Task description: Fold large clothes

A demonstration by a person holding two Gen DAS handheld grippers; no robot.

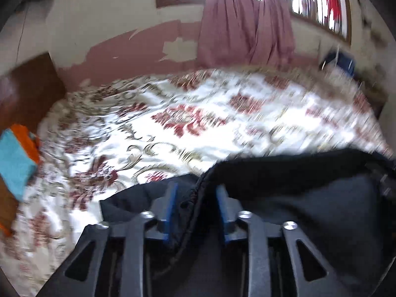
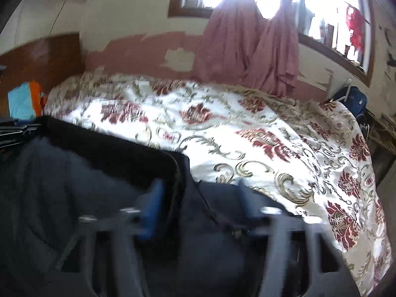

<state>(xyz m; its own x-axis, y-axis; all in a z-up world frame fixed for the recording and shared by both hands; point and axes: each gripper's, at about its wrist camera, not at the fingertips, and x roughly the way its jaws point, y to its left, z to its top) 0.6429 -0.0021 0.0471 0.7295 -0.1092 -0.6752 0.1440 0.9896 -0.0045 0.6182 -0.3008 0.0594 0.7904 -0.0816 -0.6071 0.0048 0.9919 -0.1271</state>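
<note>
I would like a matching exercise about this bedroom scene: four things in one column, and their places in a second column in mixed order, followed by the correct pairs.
Things:
1. dark navy fabric garment
2. pink cloth curtain
3. folded turquoise cloth
4. dark blue bag

Places:
A. hanging in front of the bright window
B. at the left edge of the bed, near the brown wooden headboard
C. between the blue-padded tongs of both grippers
D. beyond the far right corner of the floral bedspread

Pairs: 1-C, 2-A, 3-B, 4-D
</note>
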